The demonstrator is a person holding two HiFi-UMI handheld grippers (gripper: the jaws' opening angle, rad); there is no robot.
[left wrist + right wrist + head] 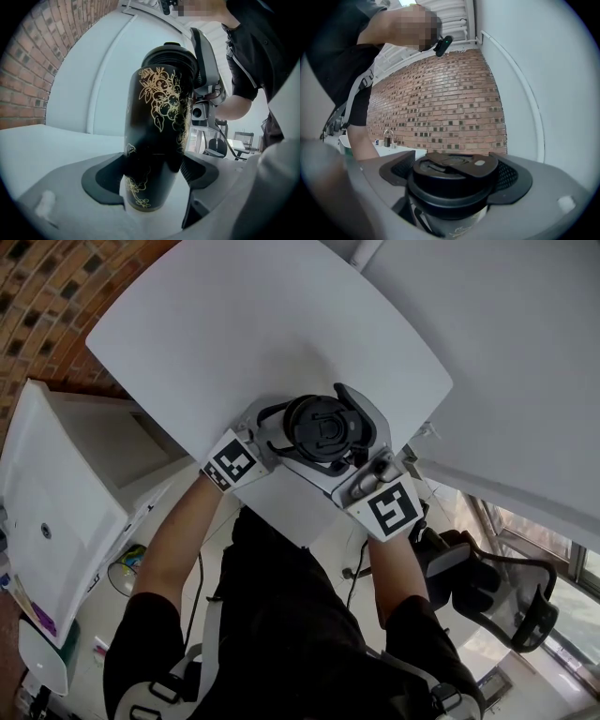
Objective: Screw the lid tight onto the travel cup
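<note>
The right tool (457, 171) clamps the black lid (321, 427), already seated on the gold-flowered travel cup (157, 126), which the left tool (152, 173) grips by its body, upright near the white worktop's (262, 324) edge; the final tightening twist apparently remains.

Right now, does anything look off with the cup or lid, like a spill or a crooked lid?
Nothing stands out. The lid sits evenly on the travel cup, gripped by the right gripper, while the left gripper clamps the cup's body. No spill or damage shows.
</note>
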